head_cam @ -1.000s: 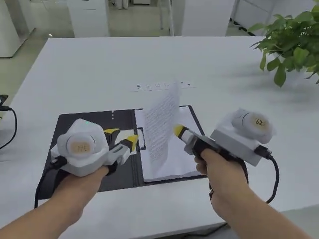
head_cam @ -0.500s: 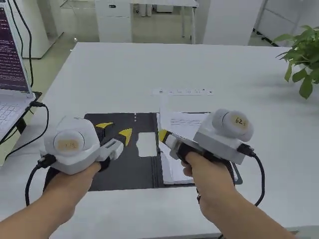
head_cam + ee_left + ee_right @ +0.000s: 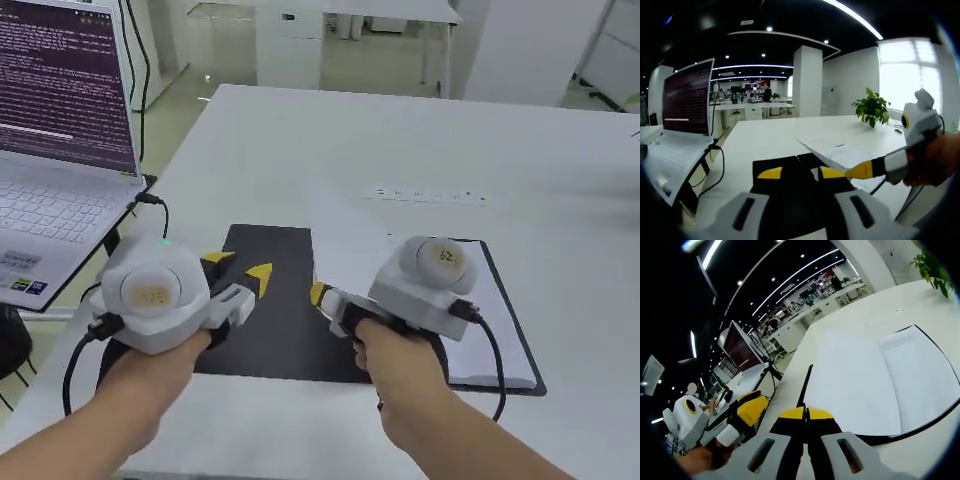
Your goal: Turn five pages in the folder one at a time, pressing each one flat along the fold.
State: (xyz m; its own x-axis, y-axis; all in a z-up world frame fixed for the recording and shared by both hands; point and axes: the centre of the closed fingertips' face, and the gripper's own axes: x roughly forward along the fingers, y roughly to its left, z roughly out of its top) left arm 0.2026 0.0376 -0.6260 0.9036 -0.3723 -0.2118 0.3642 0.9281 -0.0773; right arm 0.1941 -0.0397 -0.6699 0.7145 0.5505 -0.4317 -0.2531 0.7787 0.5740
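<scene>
The right gripper (image 3: 318, 293) is clenched on the free edge of one page (image 3: 345, 260), holding it raised over the middle of the folder (image 3: 260, 330). The folder lies open and flat on the table (image 3: 300, 150), just in front of the person. The coming move, as I judge it, turns on the fold. It runs away from the person down the middle of the folder, and the page's long edge lies along it. So the sheet has to swing across the fold onto the bare black left cover and then be pressed down beside it. The left gripper (image 3: 238, 265) hovers above that left cover with its jaws apart and nothing between them, which makes it the nearer tool to where the page should land. The right gripper sits over the folder's near middle, with the stack of pages (image 3: 505, 330) on the folder's right half beside it. The head view blends the lifted page into the white table and hides the fold beneath it. The left gripper view shows the page from the side, a sheet slanting up off the folder to the right gripper's yellow tip, clear of the left cover. The right gripper view shows its own two tips closed tight together, with the sheet spreading away over the folder's right half.
</scene>
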